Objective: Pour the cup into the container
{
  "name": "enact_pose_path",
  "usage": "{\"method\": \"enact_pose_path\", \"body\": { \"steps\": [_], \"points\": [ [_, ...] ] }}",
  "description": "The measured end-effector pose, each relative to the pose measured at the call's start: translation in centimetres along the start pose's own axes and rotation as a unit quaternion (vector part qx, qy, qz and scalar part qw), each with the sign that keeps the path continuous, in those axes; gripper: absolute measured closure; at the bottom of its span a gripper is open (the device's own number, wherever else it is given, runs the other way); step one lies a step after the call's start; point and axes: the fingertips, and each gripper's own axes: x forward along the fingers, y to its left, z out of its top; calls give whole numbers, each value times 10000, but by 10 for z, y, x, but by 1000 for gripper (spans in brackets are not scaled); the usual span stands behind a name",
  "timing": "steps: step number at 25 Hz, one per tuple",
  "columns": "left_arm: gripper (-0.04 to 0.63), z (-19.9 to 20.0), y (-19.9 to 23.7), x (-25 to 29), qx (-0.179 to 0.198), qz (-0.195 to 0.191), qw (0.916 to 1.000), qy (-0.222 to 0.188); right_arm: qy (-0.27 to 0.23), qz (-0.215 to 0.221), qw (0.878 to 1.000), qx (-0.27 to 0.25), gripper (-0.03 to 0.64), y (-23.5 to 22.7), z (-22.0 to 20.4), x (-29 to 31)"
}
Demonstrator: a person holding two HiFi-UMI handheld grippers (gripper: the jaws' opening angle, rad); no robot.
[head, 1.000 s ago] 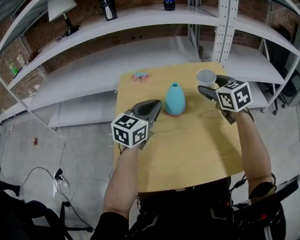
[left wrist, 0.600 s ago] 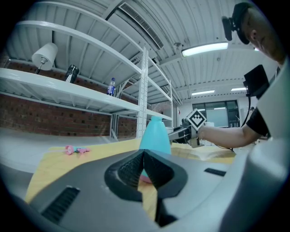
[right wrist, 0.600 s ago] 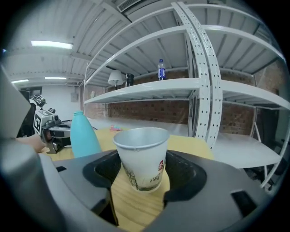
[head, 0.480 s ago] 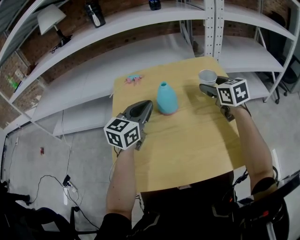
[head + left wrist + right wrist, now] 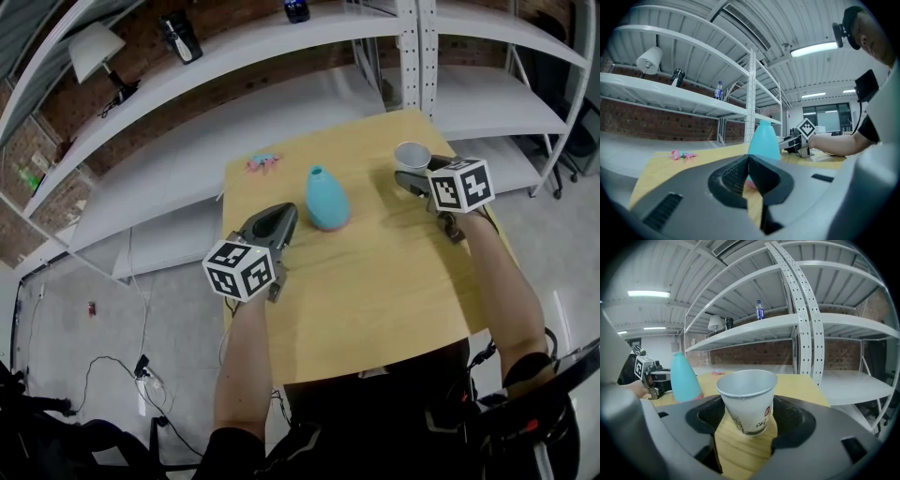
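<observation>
Cup (image 5: 746, 399): tapered white paper, smooth

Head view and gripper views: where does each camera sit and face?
Head view: on the person's head, looking down at the table; both forearms, left gripper, right gripper show.
Left gripper view: on the left gripper, along its shut jaws toward the teal container.
Right gripper view: on the right gripper, along jaws apart round the cup.
Shared: both gripper views show the teal container.
</observation>
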Motion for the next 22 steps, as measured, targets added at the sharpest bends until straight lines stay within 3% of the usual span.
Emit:
{"method": "enact_pose_path", "body": {
  "steps": [11,17,20,22],
  "points": [
    [594,-1,2,0,-5,26,10000,9,-89,-85,9998,173,301,0,-1,-23],
    [594,-3,-13,-3,-59,-136,9998,109,-282,-380,9988,125,302,4,4,-60],
    [594,2,-25,-10,37,-138,9997,179,-404,-312,9987,13,302,17,8,-73],
    [594,13,-32,-19,-46,-91,9999,14,-520,-215,9984,-42,305,29,11,-80]
  ]
}}
